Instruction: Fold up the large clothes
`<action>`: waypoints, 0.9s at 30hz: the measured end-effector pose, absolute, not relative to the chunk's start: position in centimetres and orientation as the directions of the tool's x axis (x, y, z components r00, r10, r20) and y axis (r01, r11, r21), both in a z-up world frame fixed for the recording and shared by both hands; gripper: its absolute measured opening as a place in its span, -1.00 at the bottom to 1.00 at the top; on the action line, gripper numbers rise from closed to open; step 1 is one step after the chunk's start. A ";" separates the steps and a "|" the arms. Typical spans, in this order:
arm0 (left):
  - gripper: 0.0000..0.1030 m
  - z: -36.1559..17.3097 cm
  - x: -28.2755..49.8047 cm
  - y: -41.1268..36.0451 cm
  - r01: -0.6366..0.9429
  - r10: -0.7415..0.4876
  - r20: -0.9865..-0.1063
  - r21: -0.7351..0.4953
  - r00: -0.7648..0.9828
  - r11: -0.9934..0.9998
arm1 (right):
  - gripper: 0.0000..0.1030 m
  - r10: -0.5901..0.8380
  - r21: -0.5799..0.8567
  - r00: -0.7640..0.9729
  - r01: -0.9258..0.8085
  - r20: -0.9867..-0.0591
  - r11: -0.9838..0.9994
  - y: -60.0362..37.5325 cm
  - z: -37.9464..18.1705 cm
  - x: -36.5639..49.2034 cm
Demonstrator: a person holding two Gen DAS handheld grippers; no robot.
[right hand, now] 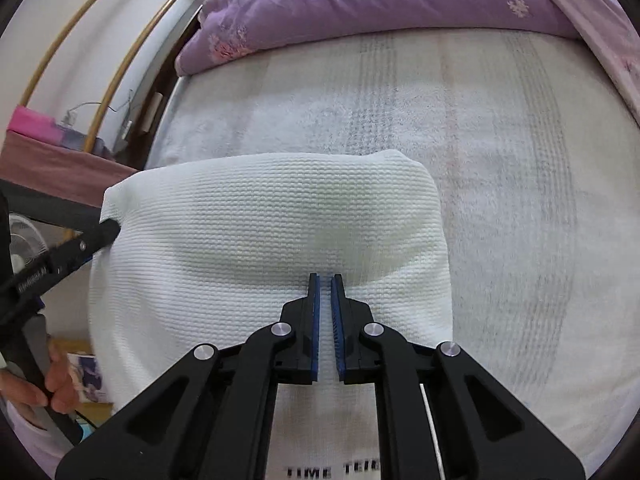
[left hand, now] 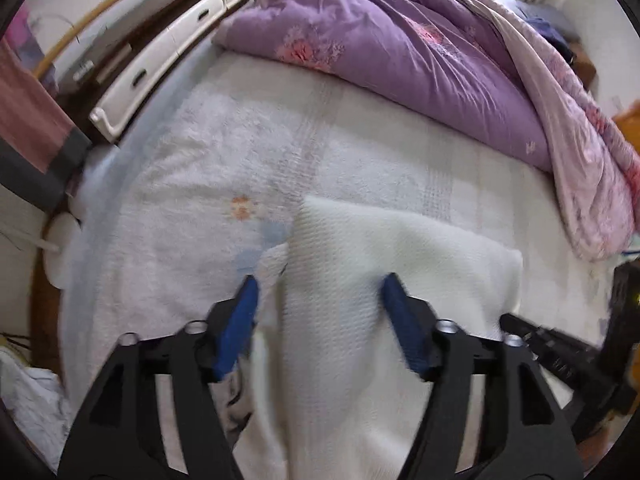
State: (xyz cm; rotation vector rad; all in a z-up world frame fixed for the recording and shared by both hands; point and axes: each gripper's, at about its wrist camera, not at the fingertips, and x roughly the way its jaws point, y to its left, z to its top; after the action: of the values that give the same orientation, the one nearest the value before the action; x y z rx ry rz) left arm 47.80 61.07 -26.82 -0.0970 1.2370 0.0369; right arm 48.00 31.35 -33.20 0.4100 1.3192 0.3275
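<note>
Lay folded on the bed (right hand: 500, 160) below a purple quilt (left hand: 400, 48), white knit garment (right hand: 272, 216), pinched in the closed right hand-held gripper (right hand: 325, 276), left hand-held gripper (left hand: 318, 280) spread wide above it, gripping nothing.

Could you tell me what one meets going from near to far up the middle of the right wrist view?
Right gripper → white knitted garment → white fleecy bed cover → purple quilt.
</note>
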 end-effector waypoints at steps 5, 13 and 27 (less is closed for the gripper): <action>0.49 -24.5 45.2 59.8 -0.075 -0.001 -0.942 -0.028 0.336 0.997 | -0.48 0.443 0.461 0.286 -0.008 -0.849 0.888 31.2 -30.4 47.4; 0.53 -20.2 39.3 56.6 -0.077 0.065 -0.931 0.040 0.360 0.996 | 0.44 0.408 0.430 0.387 -0.032 -0.827 0.902 27.9 -24.3 42.9; 0.78 -10.2 26.0 45.5 -0.190 0.179 -0.859 0.098 0.479 0.977 | 0.55 0.382 0.352 0.456 -0.154 -0.804 0.923 18.4 -14.8 28.3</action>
State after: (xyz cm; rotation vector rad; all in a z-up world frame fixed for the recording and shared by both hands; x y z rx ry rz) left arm 25.96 45.53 -10.21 -0.0117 1.0475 0.2255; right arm 28.29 18.37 -14.83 0.2425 1.0483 0.3343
